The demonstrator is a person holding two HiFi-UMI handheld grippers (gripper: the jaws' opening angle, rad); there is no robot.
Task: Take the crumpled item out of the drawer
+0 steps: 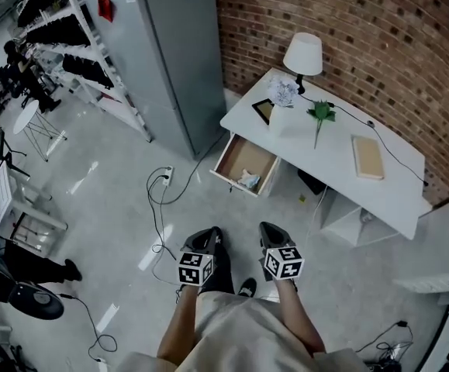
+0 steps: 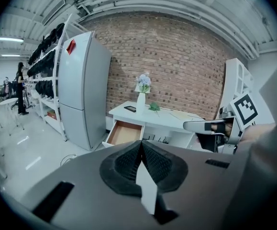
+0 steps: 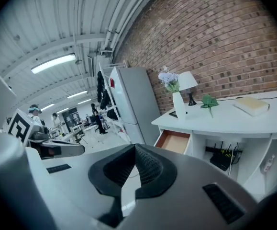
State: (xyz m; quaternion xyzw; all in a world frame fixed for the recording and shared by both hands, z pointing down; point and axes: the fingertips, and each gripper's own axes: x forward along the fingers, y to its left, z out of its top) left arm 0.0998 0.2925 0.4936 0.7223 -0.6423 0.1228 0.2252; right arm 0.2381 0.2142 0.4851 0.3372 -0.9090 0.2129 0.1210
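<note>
Both the left gripper [image 2: 140, 147] and the right gripper [image 3: 135, 150] had their jaws clenched on nothing, well apart from the open drawer [image 1: 246, 157]. The crumpled item [image 1: 249, 180] lay by the drawer's front edge. Jaws arriving unopened would probably shove it deeper.

White table [image 1: 329, 169] against brick wall [image 1: 348, 22], bearing lamp [image 1: 302, 54], flower vase [image 1: 281, 105], green sprig [image 1: 320, 113], tan book [image 1: 367, 156]. Grey refrigerator [image 1: 170, 53] and shelving rack [image 1: 77, 37] alongside.

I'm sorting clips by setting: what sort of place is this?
Likely a lab or workshop staged as a room: a white desk with a lamp by a brick wall, a fridge, and storage shelves.
</note>
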